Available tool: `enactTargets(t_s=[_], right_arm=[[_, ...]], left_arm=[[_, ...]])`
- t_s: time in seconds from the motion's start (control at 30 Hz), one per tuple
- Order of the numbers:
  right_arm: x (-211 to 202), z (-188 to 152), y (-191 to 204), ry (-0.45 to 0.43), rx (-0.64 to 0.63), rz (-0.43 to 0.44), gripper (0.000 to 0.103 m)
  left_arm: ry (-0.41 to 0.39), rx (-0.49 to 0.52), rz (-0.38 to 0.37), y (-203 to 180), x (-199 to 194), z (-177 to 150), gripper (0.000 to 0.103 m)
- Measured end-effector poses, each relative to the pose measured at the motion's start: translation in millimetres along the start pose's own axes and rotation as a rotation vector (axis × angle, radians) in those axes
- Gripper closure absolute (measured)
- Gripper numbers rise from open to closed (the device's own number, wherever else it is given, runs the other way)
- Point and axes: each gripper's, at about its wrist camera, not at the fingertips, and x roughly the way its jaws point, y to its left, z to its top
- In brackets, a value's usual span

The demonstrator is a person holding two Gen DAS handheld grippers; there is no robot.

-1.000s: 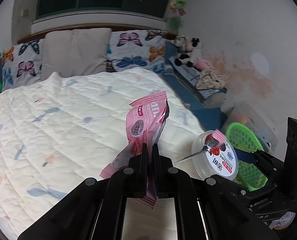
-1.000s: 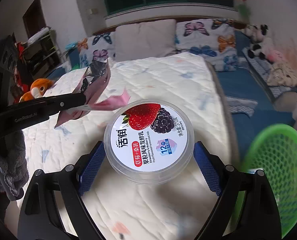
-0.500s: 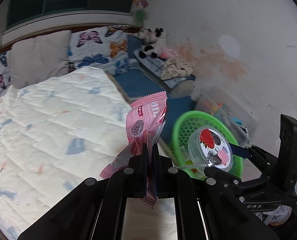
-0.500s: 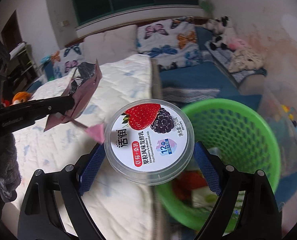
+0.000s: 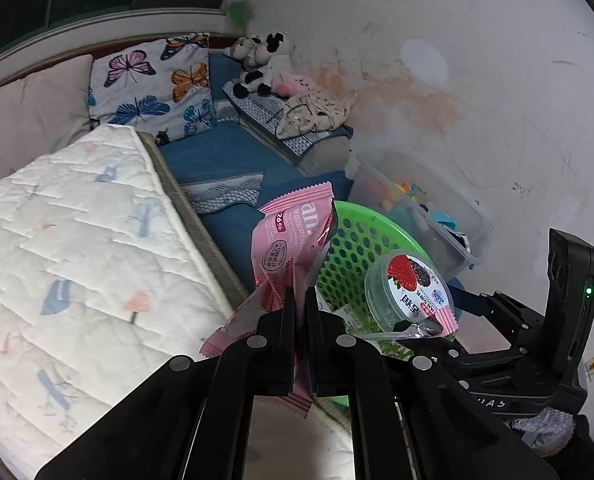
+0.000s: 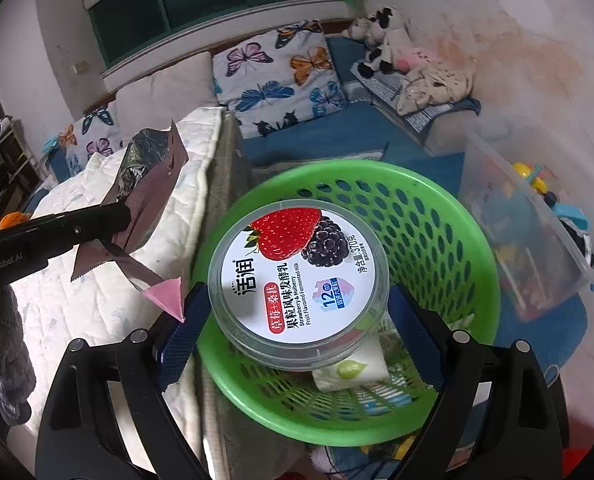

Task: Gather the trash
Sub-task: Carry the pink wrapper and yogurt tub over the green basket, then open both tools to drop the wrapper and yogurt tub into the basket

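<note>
My left gripper [image 5: 300,300] is shut on a pink snack wrapper [image 5: 289,240] and holds it up at the bed's edge, beside the green mesh basket [image 5: 353,240]. My right gripper [image 6: 297,312] is shut on a round yogurt tub [image 6: 297,276] with a strawberry and mulberry lid, held right above the green basket [image 6: 437,232]. The tub also shows in the left wrist view [image 5: 409,292]. The wrapper and left gripper show in the right wrist view [image 6: 145,196], left of the tub. White packaging [image 6: 353,372] lies inside the basket.
A bed with a white quilt [image 5: 77,248] lies to the left, butterfly pillows [image 5: 157,80] at its head. A clear plastic bin [image 6: 537,216] of toys stands right of the basket by the wall. Plush toys [image 5: 261,64] and cloth sit on a blue bench.
Both grippers have swung right, from over the bed to the green basket. The tub now hangs over the basket, the wrapper beside it. Both grips are unchanged.
</note>
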Motion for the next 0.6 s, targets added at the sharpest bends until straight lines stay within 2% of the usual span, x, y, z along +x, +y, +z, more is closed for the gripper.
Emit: enactTargets(t_s=[0.6], right_arm=[[-11.7,-9.3,-32.1,-0.013,0.083,-0.007,0.013]], left_arm=[[0.068,0.013,-0.050,-33.4,42.6,-3.6,0.094]])
